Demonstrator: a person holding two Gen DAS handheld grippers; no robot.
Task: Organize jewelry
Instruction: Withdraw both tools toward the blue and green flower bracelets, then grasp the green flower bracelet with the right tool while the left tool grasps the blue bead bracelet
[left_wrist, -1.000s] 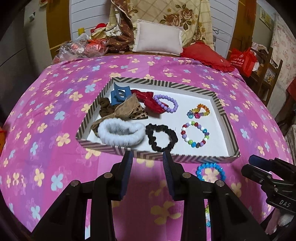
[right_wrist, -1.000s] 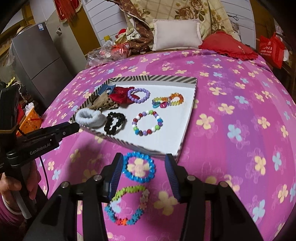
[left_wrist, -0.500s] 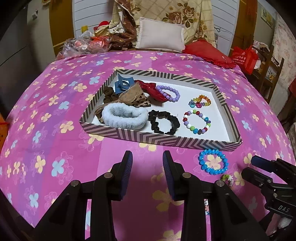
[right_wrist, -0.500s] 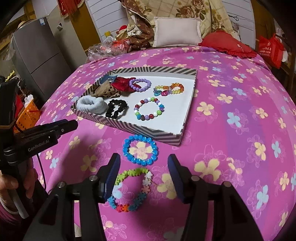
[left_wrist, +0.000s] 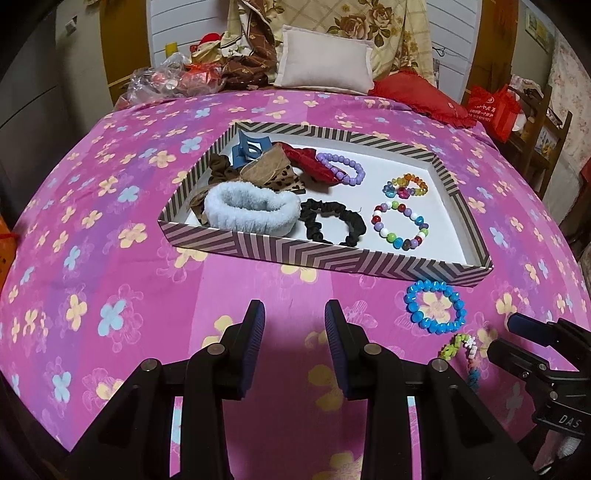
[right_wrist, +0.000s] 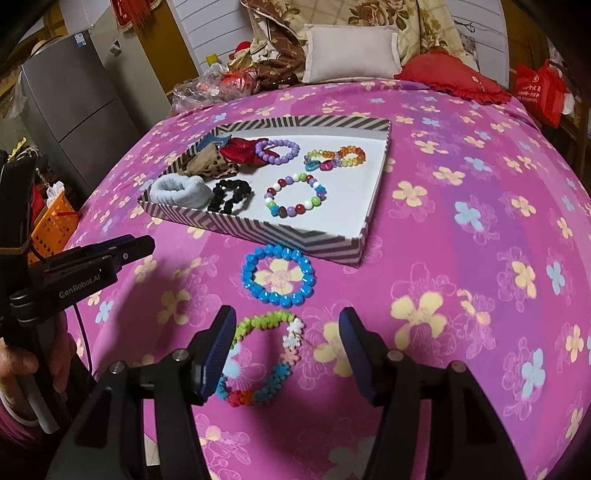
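A striped tray (left_wrist: 325, 258) (right_wrist: 295, 236) lies on the pink flowered bed cover and holds bead bracelets, scrunchies and hair clips. A blue bead bracelet (right_wrist: 277, 275) (left_wrist: 435, 306) lies on the cover just in front of the tray. A multicoloured flower bracelet (right_wrist: 264, 356) (left_wrist: 461, 350) lies nearer me. My right gripper (right_wrist: 288, 336) is open and empty, its fingers on either side of the flower bracelet. My left gripper (left_wrist: 294, 328) is open and empty over bare cover in front of the tray.
Pillows (left_wrist: 325, 68) and a bundle of bags (left_wrist: 173, 75) lie at the head of the bed. A red bag (left_wrist: 495, 109) and wooden furniture stand to the right, a grey fridge (right_wrist: 74, 107) and an orange basket (right_wrist: 51, 225) to the left.
Both grippers have drawn back from the tray toward me. The right gripper's fingers have spread wider and now sit around the flower bracelet instead of the blue one.
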